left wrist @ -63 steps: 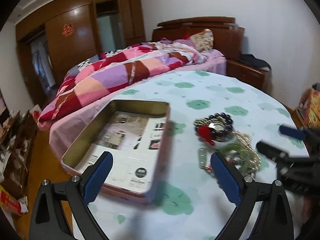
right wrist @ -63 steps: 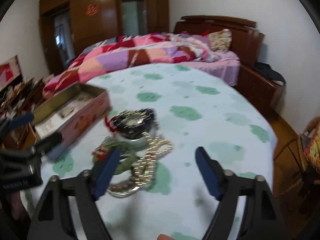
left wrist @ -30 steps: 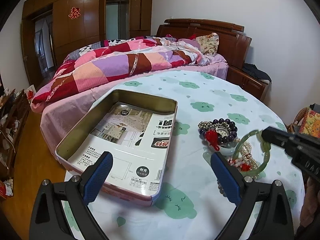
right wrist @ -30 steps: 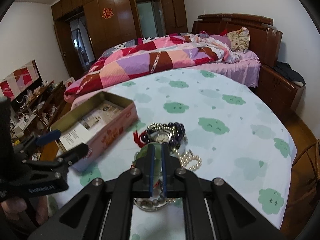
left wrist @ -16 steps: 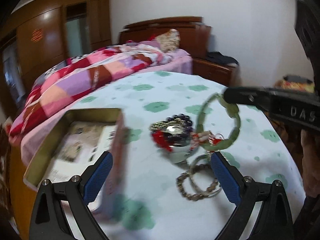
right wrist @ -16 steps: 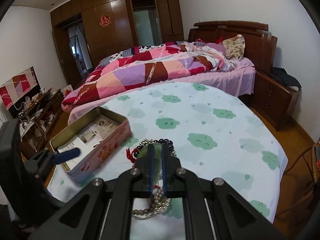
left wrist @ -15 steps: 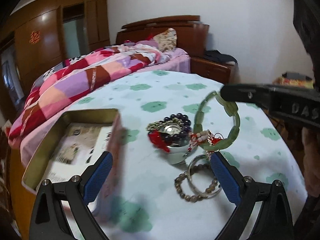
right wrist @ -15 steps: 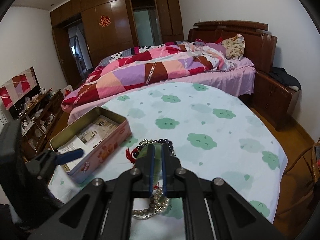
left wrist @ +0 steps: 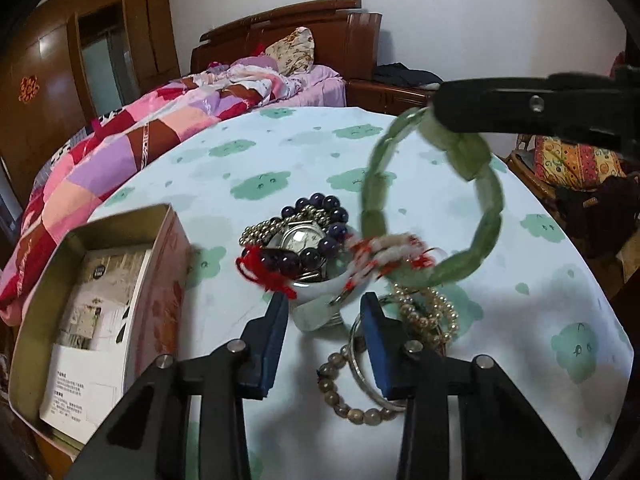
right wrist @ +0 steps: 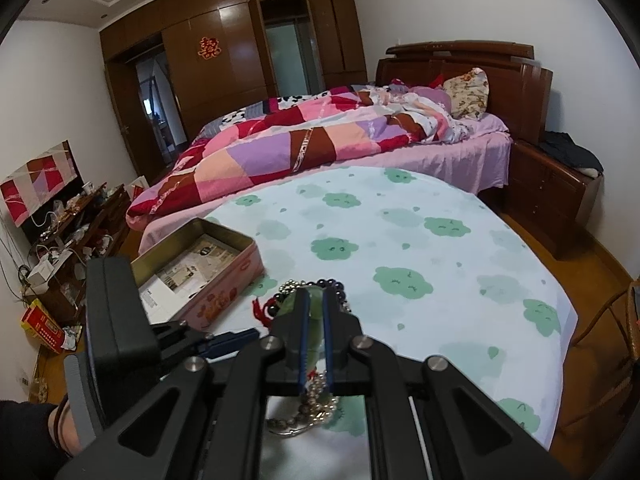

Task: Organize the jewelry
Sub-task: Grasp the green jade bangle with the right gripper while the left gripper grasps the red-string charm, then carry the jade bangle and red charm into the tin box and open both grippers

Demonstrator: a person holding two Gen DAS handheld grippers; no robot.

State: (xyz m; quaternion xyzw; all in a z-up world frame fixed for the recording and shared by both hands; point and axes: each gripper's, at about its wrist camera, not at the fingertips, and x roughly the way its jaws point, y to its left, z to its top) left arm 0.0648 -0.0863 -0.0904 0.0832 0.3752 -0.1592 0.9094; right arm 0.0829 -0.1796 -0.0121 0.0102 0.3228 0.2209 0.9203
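My right gripper (right wrist: 314, 298) is shut on a green jade bracelet (left wrist: 484, 236), which hangs above the table with a red-and-white tassel (left wrist: 384, 252) dangling from it. Under it lies the jewelry pile: a watch (left wrist: 298, 238), dark beads (left wrist: 332, 204), pearls (left wrist: 428, 312) and a brown bead bracelet (left wrist: 348, 404). My left gripper (left wrist: 326, 328) points down at the pile's near edge, its jaws closing. A pale bangle (left wrist: 320, 314) lies between the blue pads (left wrist: 274, 332), which do not press on it. The open tin (left wrist: 120, 216) stands to the left.
The round table (right wrist: 440, 264) carries a white cloth with green clouds; its edge drops off near right. Behind it a bed with a patchwork quilt (right wrist: 320, 136) runs along the far side. A wooden nightstand (right wrist: 552, 192) is at right, and a cluttered low shelf (right wrist: 72, 216) at left.
My left gripper swung right from over the tin to the jewelry pile and its jaws narrowed. The right gripper lifted the green bracelet off the pile.
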